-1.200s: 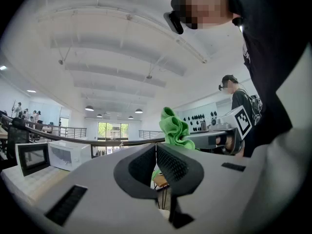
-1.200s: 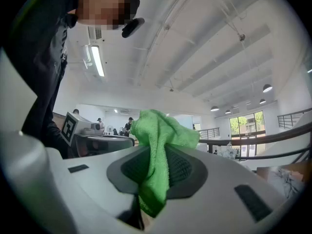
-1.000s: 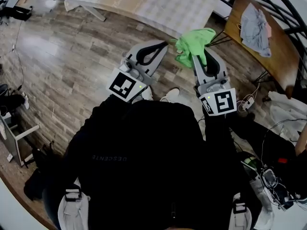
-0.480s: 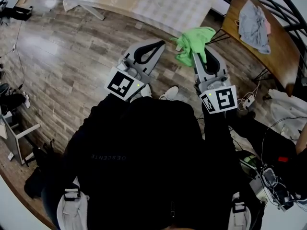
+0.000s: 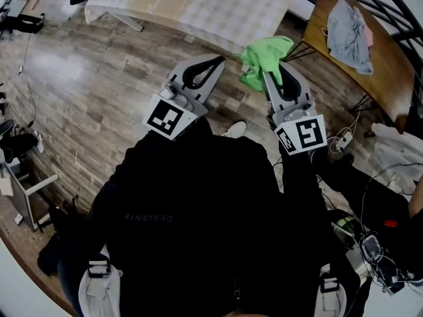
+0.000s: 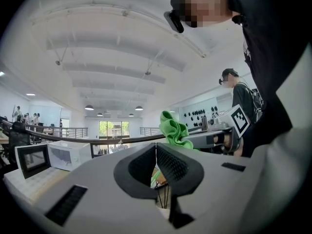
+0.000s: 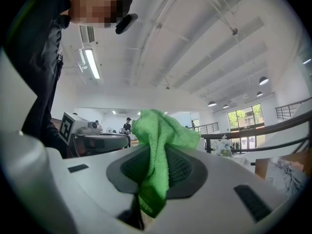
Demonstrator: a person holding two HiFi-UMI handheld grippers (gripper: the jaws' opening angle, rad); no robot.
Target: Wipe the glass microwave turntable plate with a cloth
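My right gripper [image 5: 267, 72] is shut on a green cloth [image 5: 266, 57], which bunches up above the jaws and hangs down between them [image 7: 157, 152]. Beside it, my left gripper [image 5: 221, 61] is shut with nothing held; its jaws meet along a thin line [image 6: 156, 147]. From the left gripper view the green cloth [image 6: 173, 129] and the right gripper [image 6: 217, 136] show off to the right. Both grippers point up and forward over the wooden floor [image 5: 99, 84]. No glass turntable plate shows in any view.
A table with a checked cover [image 5: 218, 5] stands just ahead. A wooden chair [image 5: 370, 65] with a grey garment [image 5: 347, 28] is at the right. A white microwave [image 6: 68, 154] sits at the left behind a rail. Cables and gear [image 5: 370, 243] lie at the lower right.
Both grippers have drifted slightly forward toward the checked table. The cloth stays clamped in the right gripper and the left stays shut.
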